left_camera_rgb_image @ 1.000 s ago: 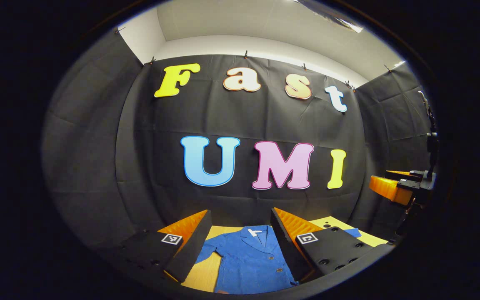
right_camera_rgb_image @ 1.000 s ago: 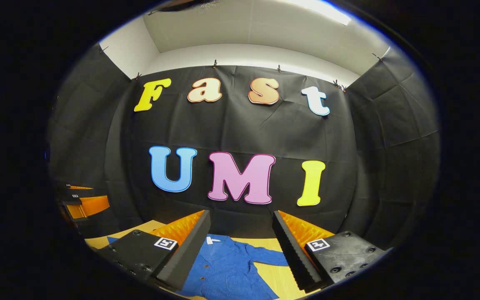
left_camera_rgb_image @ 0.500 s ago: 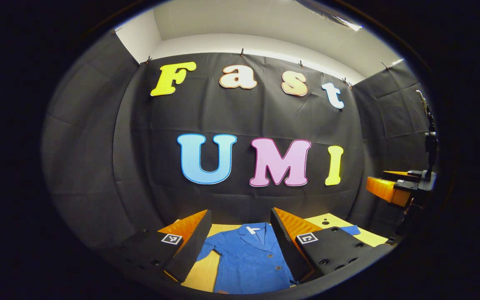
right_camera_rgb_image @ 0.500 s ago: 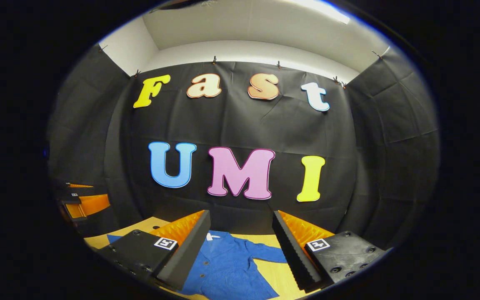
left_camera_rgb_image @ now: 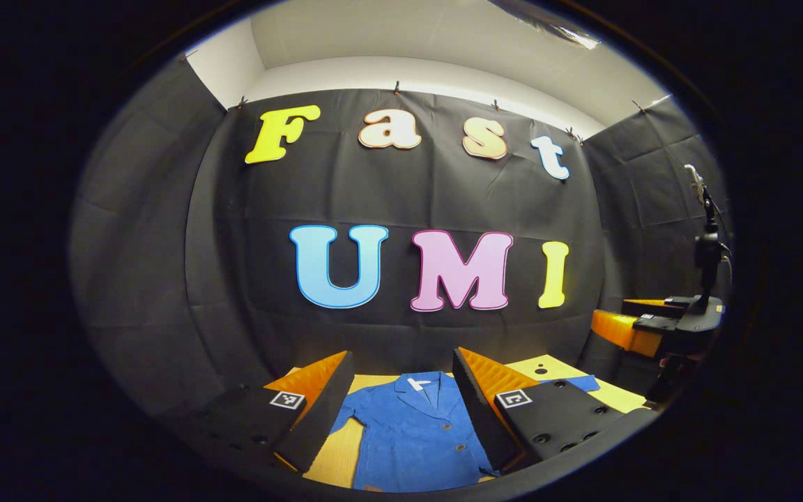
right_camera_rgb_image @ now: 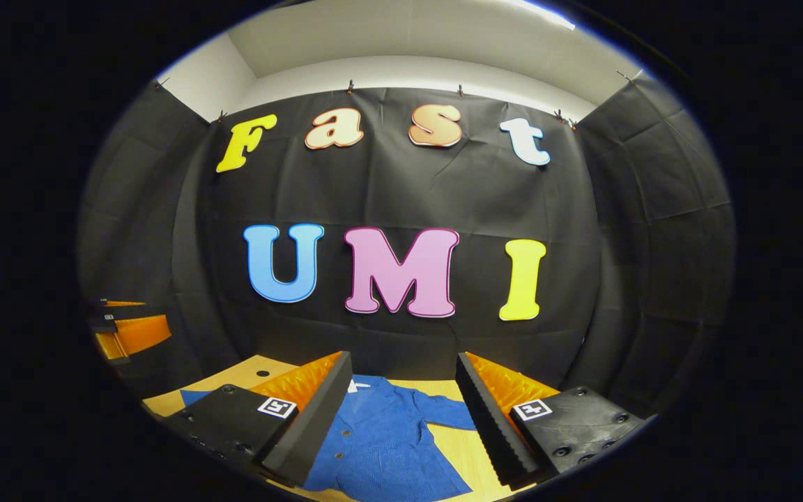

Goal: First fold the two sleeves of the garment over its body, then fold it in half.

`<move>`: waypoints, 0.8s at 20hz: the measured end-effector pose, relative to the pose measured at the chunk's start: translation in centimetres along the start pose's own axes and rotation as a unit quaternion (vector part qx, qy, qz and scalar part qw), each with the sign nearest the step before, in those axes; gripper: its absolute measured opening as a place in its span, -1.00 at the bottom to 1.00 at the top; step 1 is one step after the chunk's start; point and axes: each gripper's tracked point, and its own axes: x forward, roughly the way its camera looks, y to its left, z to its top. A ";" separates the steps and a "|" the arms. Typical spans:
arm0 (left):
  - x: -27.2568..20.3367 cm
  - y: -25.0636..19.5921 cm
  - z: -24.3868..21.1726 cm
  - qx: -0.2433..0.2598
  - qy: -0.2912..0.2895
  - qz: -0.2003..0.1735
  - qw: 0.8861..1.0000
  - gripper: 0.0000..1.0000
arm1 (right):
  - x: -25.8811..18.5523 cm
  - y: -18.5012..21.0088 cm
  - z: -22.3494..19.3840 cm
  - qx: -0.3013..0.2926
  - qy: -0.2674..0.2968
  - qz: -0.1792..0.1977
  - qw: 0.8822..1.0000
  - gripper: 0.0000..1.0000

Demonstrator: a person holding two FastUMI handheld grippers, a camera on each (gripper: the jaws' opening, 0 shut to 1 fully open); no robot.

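A blue buttoned shirt (left_camera_rgb_image: 415, 432) lies flat on the wooden table (left_camera_rgb_image: 332, 467), collar toward the back wall, both sleeves spread out. My left gripper (left_camera_rgb_image: 401, 404) hangs open above it with nothing between its fingers. In the right gripper view the same shirt (right_camera_rgb_image: 387, 446) lies below my right gripper (right_camera_rgb_image: 401, 404), which is also open and empty; one sleeve (right_camera_rgb_image: 447, 417) reaches right. The right gripper (left_camera_rgb_image: 642, 328) also shows at the right edge of the left gripper view. The left gripper (right_camera_rgb_image: 126, 331) also shows at the left edge of the right gripper view.
The black cloth wall stands right behind the table's far edge. A sleeve end (left_camera_rgb_image: 583, 382) lies on bare table (left_camera_rgb_image: 548, 369) to the right of the shirt's body. A black stand (left_camera_rgb_image: 705, 251) rises at the far right.
Both views have tilted down a little, so more of the shirt and table shows. In the left gripper view the other gripper has drifted leftward and lower.
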 end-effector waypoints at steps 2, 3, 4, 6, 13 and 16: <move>0.0 -0.4 -0.2 -0.001 0.002 0.002 1.000 0.64 | 0.8 -0.8 -1.2 0.006 0.013 -0.002 1.000 0.92; 0.2 -0.5 -0.3 -0.001 0.004 0.003 1.000 0.63 | 1.3 -1.2 -1.8 0.009 0.022 -0.004 1.000 0.92; 0.3 -0.7 -0.4 0.000 0.006 0.004 1.000 0.63 | 1.8 -1.5 -2.6 0.012 0.031 -0.004 0.999 0.92; 0.8 -1.3 -0.7 0.001 0.010 0.005 1.000 0.64 | 3.3 -2.6 -4.4 0.009 0.051 -0.008 0.999 0.92; 2.7 -3.7 -1.4 0.003 0.022 0.016 1.000 0.64 | 7.6 -7.4 -10.7 0.023 0.123 -0.020 0.992 0.93; 3.6 -4.8 -2.0 0.002 0.028 0.026 0.999 0.63 | 9.3 -9.6 -14.0 0.040 0.164 -0.026 0.985 0.93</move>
